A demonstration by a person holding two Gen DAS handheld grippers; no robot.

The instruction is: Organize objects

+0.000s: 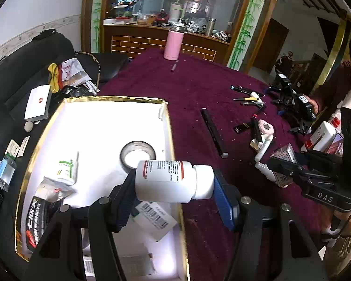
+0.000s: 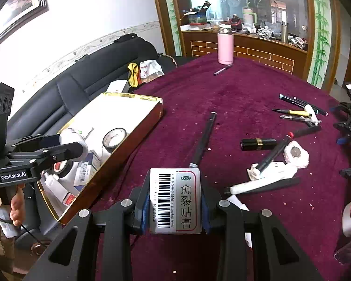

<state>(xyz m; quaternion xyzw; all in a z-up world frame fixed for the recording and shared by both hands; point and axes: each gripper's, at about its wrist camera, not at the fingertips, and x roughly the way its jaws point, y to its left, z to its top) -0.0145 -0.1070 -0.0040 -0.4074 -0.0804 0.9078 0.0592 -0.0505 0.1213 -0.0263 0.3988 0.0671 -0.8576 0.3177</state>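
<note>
Here, the broad table under a maroon velvet cloth (image 2: 222,98) spreads ahead of both pairs of jaws. To the left of the right gripper's jaws, and directly beneath the left gripper's, sits the open gold-rimmed box (image 1: 98,98) with its white inside, at the table's left edge beside a black sofa (image 2: 100,79).

The left gripper (image 1: 174,193) is clamped on a white pill bottle (image 1: 168,180) with a red-banded label, held sideways, one pad on its base and the blue pad on its white cap. The bottle hangs above the box's right wall. Just beyond the jaws, on the box floor, lies a roll of dark tape (image 1: 138,155); to the left of them rest a small green-and-white packet (image 1: 65,169) and a barcoded carton (image 1: 154,220) below the bottle.

The right gripper (image 2: 175,207) grips a small silver medicine box (image 2: 175,200) printed with a barcode and an OTC mark, pinched by its two narrow sides above the cloth.

Ahead of the right jaws a long black rod (image 2: 203,138) lies on the cloth. Off to their right are a black lipstick tube (image 2: 258,144), a round pink puff (image 2: 297,154) and a scatter of pens (image 2: 299,112). Far beyond stands a pink flask (image 2: 225,46), a pen (image 2: 221,70) just in front of it.
</note>
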